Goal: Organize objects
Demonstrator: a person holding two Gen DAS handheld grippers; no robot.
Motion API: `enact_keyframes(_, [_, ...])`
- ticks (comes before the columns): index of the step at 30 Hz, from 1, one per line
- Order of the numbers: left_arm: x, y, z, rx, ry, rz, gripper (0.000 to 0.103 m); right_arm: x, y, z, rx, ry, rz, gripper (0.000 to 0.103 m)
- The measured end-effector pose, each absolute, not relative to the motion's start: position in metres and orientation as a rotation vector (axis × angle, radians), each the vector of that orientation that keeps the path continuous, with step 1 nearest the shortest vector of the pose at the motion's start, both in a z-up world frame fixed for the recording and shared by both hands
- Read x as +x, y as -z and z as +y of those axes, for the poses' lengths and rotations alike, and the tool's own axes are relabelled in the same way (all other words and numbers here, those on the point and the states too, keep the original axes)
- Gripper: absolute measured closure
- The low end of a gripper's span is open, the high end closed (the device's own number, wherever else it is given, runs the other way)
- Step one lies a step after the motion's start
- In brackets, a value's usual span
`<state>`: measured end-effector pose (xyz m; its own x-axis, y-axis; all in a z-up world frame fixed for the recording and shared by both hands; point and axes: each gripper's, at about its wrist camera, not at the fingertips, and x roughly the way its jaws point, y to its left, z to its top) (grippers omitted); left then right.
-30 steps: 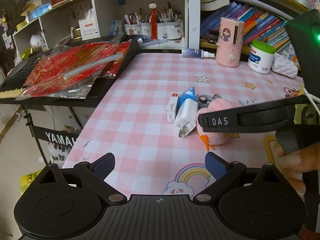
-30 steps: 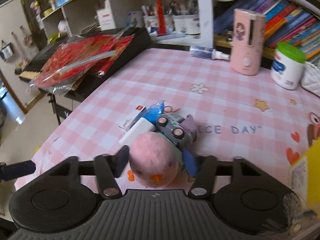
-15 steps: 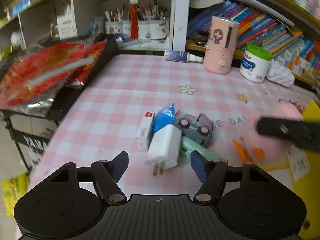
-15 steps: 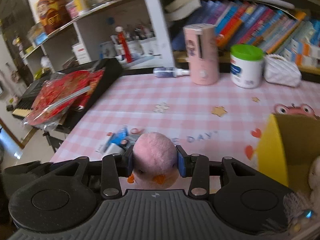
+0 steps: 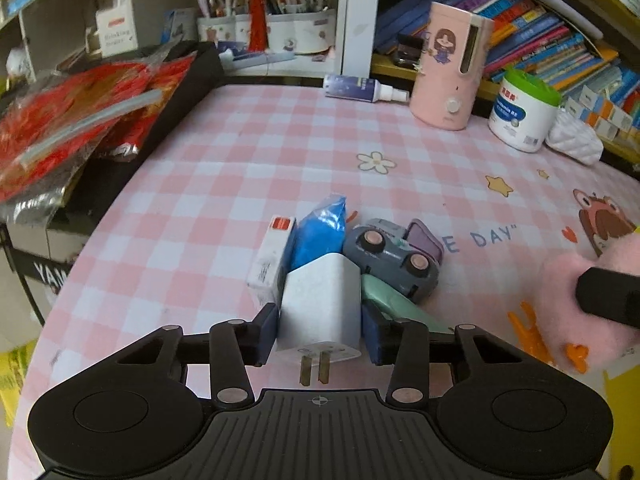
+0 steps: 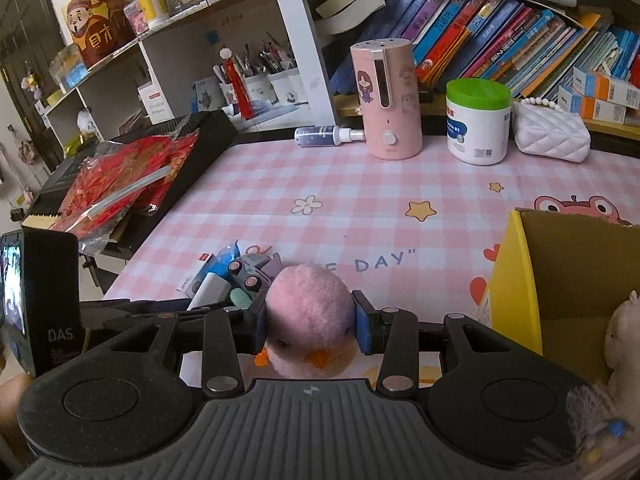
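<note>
Both wrist cameras look down over the bench [image 5: 248,152] toward the far bookshelf [image 6: 500,40] — left close, right higher — sharing the toy pile [image 5: 348,264].

The pink checked tablecloth [image 6: 280,176] reads "DAY" mid-frame, and the black camera housing [image 6: 52,320] at lower left says "DAS".

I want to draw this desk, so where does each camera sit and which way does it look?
Left wrist view: sits on the left gripper, looking forward and down at the pink checked table; its own jaws, just closing, touch the white charger.
Right wrist view: sits on the right gripper, looking across the table toward the bookshelf; its jaws squeeze the pink plush duck, and a bit of a hand shows.
Shared: both see the toy car, pink humidifier and green-lidded jar.
</note>
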<state>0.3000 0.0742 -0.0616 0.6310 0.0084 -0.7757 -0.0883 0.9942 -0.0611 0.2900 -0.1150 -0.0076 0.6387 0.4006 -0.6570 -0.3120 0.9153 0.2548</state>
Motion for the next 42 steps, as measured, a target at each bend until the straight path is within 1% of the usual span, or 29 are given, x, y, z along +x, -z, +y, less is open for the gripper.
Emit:
enact_keyframes(12, [0.236, 0.02, 0.083, -0.181, 0.007, 0.831, 0.061, 0.269, 0.007, -0.11, 0.134, -0.394, 0.804, 0.065])
enact_keyframes(19, [0.192, 0.001, 0.091, -0.197, 0.019, 0.785, 0.061, 0.242, 0.003, -0.098, 0.09, -0.395, 0.787, 0.065])
enact_keyframes(30, [0.14, 0.002, 0.098, -0.205, 0.037, 0.775, 0.061, 0.195, 0.007, -0.088, 0.072, -0.371, 0.81, 0.065])
enact_keyframes(42, [0.074, 0.005, 0.103, -0.205, 0.062, 0.796, 0.061, 0.121, 0.011, -0.089, 0.077, -0.332, 0.83, 0.065])
